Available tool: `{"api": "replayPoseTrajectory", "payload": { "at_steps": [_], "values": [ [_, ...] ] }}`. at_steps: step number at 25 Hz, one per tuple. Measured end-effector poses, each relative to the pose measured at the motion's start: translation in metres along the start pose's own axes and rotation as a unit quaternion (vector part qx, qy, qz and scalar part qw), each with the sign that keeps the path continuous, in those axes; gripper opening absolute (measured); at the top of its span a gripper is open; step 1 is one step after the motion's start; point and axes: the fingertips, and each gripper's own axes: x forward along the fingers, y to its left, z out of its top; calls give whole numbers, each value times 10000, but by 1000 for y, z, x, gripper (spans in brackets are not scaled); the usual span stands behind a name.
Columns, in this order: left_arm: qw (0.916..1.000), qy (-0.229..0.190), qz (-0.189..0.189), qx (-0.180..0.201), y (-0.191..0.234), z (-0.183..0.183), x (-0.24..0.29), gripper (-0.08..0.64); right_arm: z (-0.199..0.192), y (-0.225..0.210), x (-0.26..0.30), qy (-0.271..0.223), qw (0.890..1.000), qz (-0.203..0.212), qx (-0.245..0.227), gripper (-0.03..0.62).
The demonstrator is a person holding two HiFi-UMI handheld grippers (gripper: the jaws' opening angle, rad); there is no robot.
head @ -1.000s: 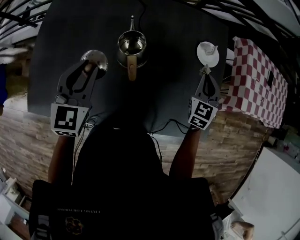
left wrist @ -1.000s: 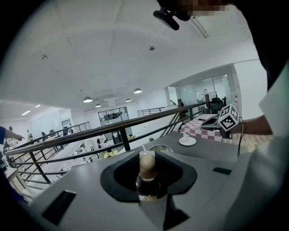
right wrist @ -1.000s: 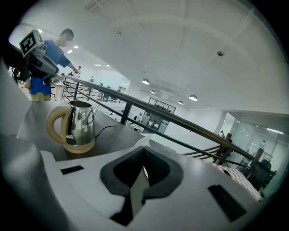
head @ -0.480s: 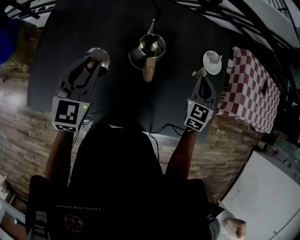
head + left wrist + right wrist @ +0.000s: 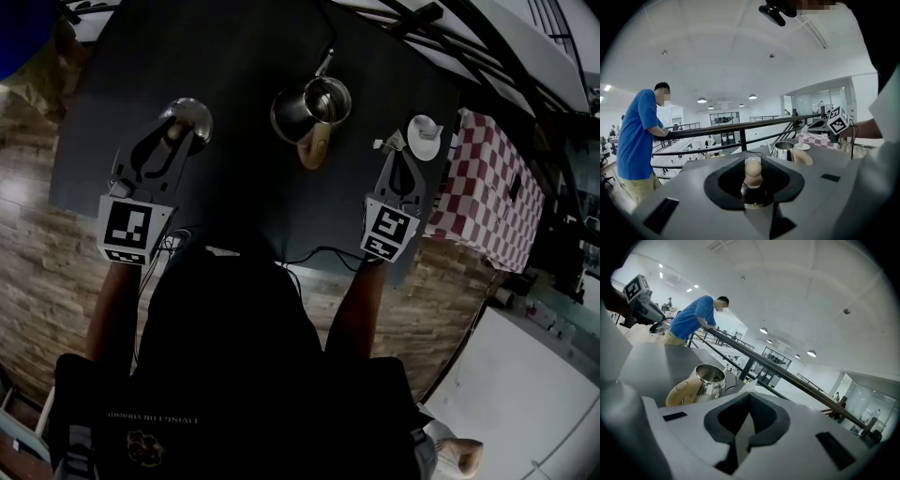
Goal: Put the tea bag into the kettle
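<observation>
A steel kettle (image 5: 312, 106) with a tan handle stands open at the back middle of the dark table (image 5: 234, 197); it also shows as the kettle (image 5: 784, 150) and the kettle (image 5: 710, 379). My left gripper (image 5: 175, 132) is at the left, shut on the wooden knob (image 5: 753, 169) of the shiny kettle lid (image 5: 187, 116). My right gripper (image 5: 397, 150) is shut beside a white saucer (image 5: 427, 137). A small white tea bag (image 5: 380, 144) sticks out at its tips, and a white corner of the tea bag (image 5: 749, 386) peeks over the closed jaws.
A red-and-white checked cloth (image 5: 487, 187) lies right of the table. Cables (image 5: 319, 253) hang over the table's near edge. A person in a blue shirt (image 5: 640, 136) leans on a black railing (image 5: 740, 129) beyond the table.
The head view has swung, so the kettle now sits further right in it. My right gripper has drawn off the saucer a little to the left with the white piece. The left gripper keeps the lid.
</observation>
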Motion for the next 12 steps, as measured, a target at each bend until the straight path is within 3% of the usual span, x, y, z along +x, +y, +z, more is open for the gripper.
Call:
{"api": "replayPoseTrajectory", "payload": {
  "at_steps": [12],
  "values": [
    [9994, 1, 247, -237, 45, -25, -29, 110, 40, 38, 15, -94, 9993, 182, -325, 17]
  ]
}}
